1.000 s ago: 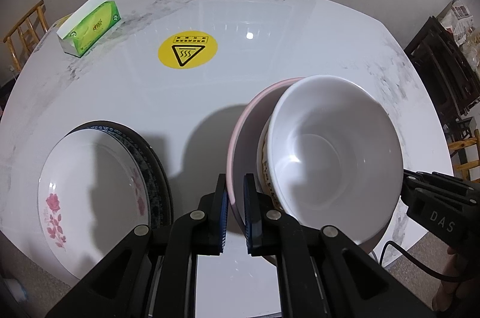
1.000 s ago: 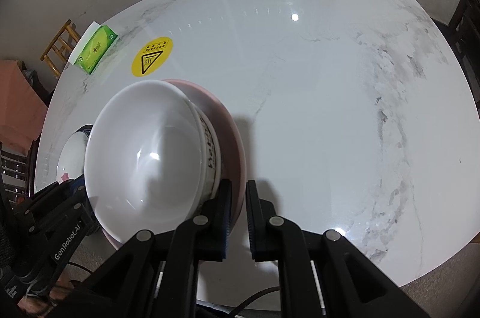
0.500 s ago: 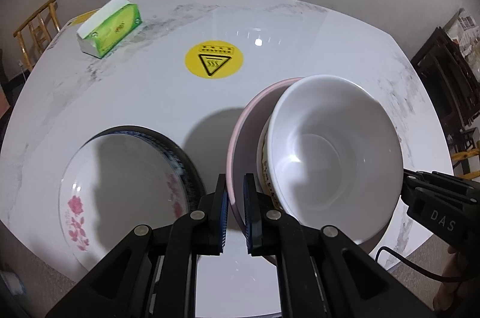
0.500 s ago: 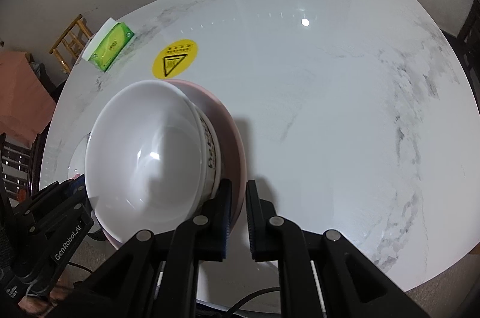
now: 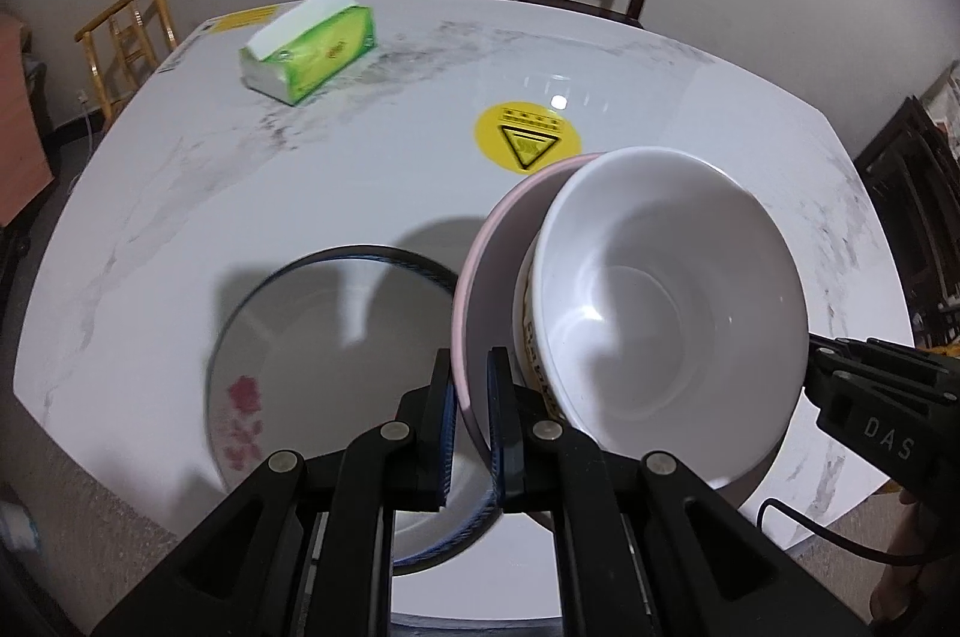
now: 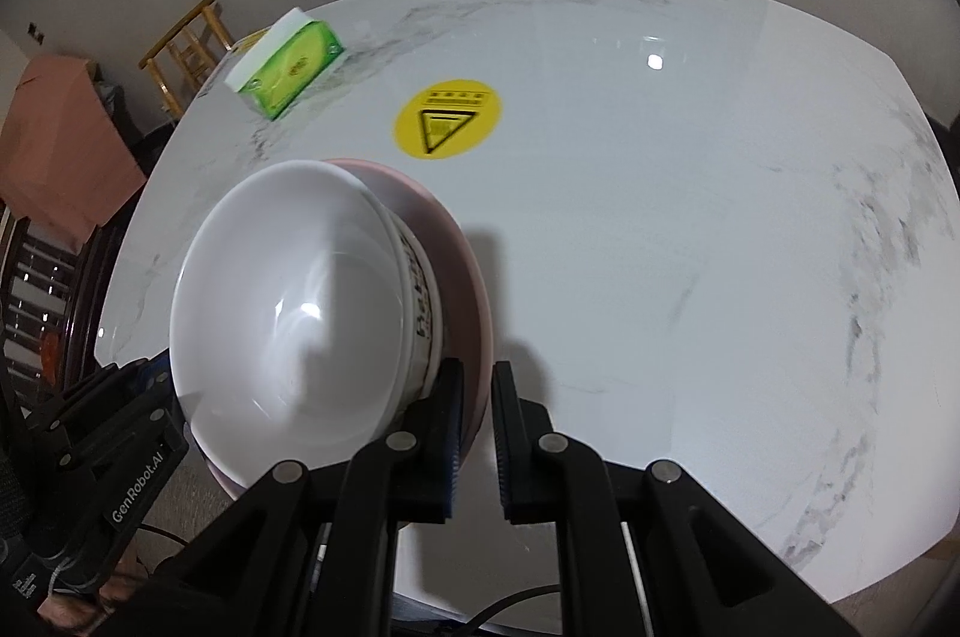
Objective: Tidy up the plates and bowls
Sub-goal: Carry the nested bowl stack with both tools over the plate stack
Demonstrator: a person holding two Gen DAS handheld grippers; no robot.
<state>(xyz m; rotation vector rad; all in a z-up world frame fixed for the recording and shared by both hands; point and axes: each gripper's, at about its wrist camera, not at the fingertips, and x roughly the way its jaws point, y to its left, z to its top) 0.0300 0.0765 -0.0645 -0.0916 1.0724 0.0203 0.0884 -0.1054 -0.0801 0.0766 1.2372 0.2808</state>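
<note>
While the left gripper (image 5: 471,421) and the right gripper (image 6: 478,433) each clench opposite sides of the pink plate's (image 5: 480,277) thin rim, a glossy white bowl (image 5: 666,313) with lettering on its outer wall sits on it, lifted above the marble-veined table (image 6: 690,247). Below lies a round floral plate (image 5: 288,337) with a dark rim, near the table's front edge. Smooth open surface spreads to the right.

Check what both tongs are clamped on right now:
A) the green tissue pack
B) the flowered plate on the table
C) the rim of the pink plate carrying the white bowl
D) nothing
C: the left tongs and right tongs pinch opposite sides of the pink plate, with the white bowl sitting in it.
</note>
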